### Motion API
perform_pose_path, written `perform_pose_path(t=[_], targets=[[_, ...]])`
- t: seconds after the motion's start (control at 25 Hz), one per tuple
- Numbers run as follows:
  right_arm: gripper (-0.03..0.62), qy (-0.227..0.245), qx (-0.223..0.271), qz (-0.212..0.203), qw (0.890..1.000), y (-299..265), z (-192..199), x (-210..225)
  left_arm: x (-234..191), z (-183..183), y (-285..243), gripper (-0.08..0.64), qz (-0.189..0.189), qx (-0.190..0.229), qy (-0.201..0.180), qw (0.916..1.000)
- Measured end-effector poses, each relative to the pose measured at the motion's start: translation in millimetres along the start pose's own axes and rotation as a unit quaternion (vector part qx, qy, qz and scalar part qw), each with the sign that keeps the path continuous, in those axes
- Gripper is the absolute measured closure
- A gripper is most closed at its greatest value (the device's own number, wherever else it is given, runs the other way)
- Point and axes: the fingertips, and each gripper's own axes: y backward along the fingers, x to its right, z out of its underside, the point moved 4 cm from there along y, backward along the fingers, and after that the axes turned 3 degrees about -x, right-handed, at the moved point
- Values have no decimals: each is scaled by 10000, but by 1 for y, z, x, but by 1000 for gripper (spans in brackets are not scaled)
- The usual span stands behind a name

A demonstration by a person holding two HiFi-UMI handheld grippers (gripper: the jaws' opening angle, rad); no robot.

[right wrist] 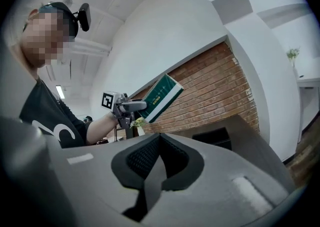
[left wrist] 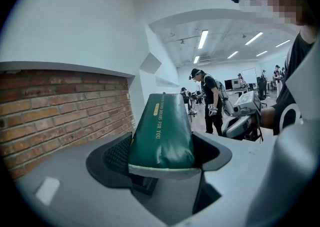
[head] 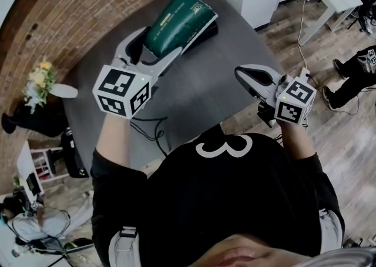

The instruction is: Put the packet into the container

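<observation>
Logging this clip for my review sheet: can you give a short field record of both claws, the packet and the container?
left claw: shut on the green packet, holding it tilted in the air
right claw: shut, nothing between its jaws
container: black, on the dark table by the brick wall
packet placement: not yet in the container

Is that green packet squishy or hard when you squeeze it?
Probably soft and puffy: the green packet bulges between the fingers. It likely isn't floppy, since it sticks out straight without drooping. Its smooth skin might be a bit slippery.
</observation>
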Motion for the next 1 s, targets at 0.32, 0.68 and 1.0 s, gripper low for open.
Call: perform_pose_path(t=[0.32, 0.68, 1.0], targets=[[591, -427, -178, 128, 9988, -22, 13, 42, -44, 7, -57, 166, 192, -162, -388, 9989], [591, -926, -440, 342, 9941, -37, 42, 85, -80, 47, -125, 166, 378, -606, -569, 9958], [591, -1181, -628, 581, 9893, -42, 59, 115, -96, 105, -173, 166, 576, -1032, -319, 9925]])
